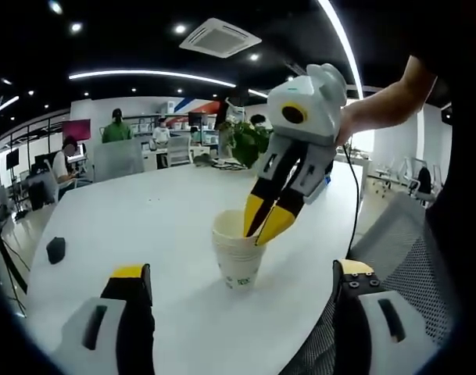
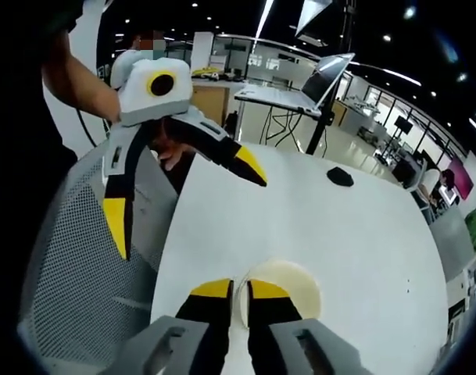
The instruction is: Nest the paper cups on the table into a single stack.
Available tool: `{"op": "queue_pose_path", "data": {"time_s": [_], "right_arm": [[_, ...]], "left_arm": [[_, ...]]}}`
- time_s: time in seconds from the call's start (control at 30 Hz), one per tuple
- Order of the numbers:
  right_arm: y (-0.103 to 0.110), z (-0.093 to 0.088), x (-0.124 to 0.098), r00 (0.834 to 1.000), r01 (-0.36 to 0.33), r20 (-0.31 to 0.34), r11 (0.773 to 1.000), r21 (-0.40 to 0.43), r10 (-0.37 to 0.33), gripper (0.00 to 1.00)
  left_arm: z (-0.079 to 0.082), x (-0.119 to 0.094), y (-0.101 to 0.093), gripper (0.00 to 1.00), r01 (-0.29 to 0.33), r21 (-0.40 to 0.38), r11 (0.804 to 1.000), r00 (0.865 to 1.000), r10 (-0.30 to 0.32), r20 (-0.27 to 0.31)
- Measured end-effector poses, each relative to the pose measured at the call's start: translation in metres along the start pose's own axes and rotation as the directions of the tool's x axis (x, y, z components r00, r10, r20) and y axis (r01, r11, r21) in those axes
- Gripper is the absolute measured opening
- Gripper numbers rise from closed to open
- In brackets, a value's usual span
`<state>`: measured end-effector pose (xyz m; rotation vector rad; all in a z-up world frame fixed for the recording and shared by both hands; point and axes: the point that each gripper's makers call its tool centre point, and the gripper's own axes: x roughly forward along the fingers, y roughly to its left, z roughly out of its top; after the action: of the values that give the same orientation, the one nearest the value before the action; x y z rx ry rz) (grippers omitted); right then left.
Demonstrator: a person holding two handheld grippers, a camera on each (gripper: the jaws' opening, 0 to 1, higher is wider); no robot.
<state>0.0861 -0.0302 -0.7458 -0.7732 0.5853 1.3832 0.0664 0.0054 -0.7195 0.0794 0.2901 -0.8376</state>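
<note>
Pinching cup stack (image 1: 238, 258) rim, right hand-held gripper (image 1: 266, 226) nearly closed on it; left hand-held gripper (image 2: 183, 211) spread wide, empty, above white surface (image 1: 144, 226).

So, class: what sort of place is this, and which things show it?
Probably an open-plan office: a large white round table, people seated at desks with monitors, a grey mesh office chair and recessed ceiling strip lights.

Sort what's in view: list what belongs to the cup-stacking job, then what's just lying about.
Job:
stack of paper cups
right gripper, shut on the top cup's rim
left gripper, open
white table

Lying about:
black mouse
potted plant
mesh chair
laptop
</note>
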Motion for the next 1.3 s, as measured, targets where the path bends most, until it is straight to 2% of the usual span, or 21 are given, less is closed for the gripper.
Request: {"op": "queue_pose_path", "data": {"time_s": [0.43,1.0,1.3], "right_arm": [[-0.002,-0.006,0.006,1.0,-0.015,-0.014,0.998,0.053,0.016,0.0],[-0.004,-0.012,0.013,0.999,-0.053,0.017,0.987,0.151,0.051,0.0],[-0.004,-0.014,0.017,0.998,-0.064,0.027,0.984,0.168,0.061,0.01]], "left_arm": [[-0.002,0.0,0.0,0.94,0.002,0.004,1.0,1.0,-0.002,-0.006],[-0.005,0.001,0.001,0.93,0.004,0.004,1.0,1.0,-0.004,-0.017],[-0.006,0.001,0.0,0.93,0.003,0.003,1.0,1.0,-0.002,-0.022]]}}
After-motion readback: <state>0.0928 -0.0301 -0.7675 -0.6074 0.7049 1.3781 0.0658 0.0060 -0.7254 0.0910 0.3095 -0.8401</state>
